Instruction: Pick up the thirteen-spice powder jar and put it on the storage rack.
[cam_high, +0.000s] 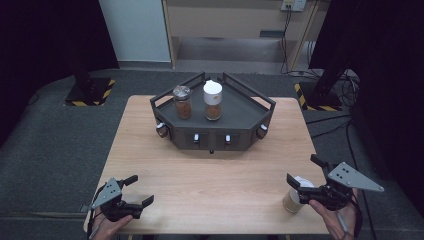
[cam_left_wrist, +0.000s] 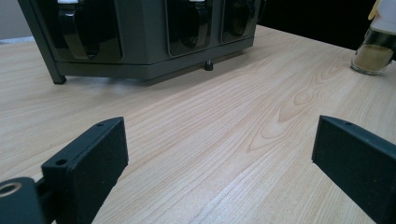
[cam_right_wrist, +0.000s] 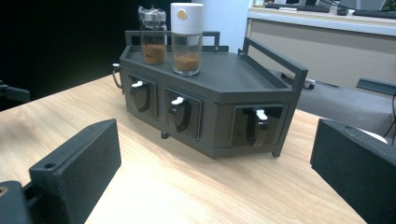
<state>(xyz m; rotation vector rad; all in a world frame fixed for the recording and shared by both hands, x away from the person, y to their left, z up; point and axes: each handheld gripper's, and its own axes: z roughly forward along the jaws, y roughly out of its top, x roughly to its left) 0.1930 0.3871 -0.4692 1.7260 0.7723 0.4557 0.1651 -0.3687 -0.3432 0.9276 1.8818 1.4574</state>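
Note:
A dark grey rack (cam_high: 240, 100) with small drawers in its front stands at the back middle of the wooden table. On its top are a metal-lidded jar (cam_high: 182, 102) and a white-capped jar (cam_high: 212, 100), both holding brown powder. A third jar (cam_high: 293, 200) of pale powder stands at the front right, right beside my right gripper (cam_high: 306, 171). That gripper is open, and the jar sits outside its jaws, its white cap (cam_right_wrist: 375, 136) peeking over one jaw. My left gripper (cam_high: 140, 190) rests open at the front left with nothing in it.
The rack (cam_right_wrist: 233, 88) fills the middle of the right gripper view, its drawer handles (cam_right_wrist: 180, 112) facing me. In the left gripper view the pale-powder jar (cam_left_wrist: 373, 51) stands far off at the upper right. Bare table (cam_high: 215, 175) lies between the two grippers.

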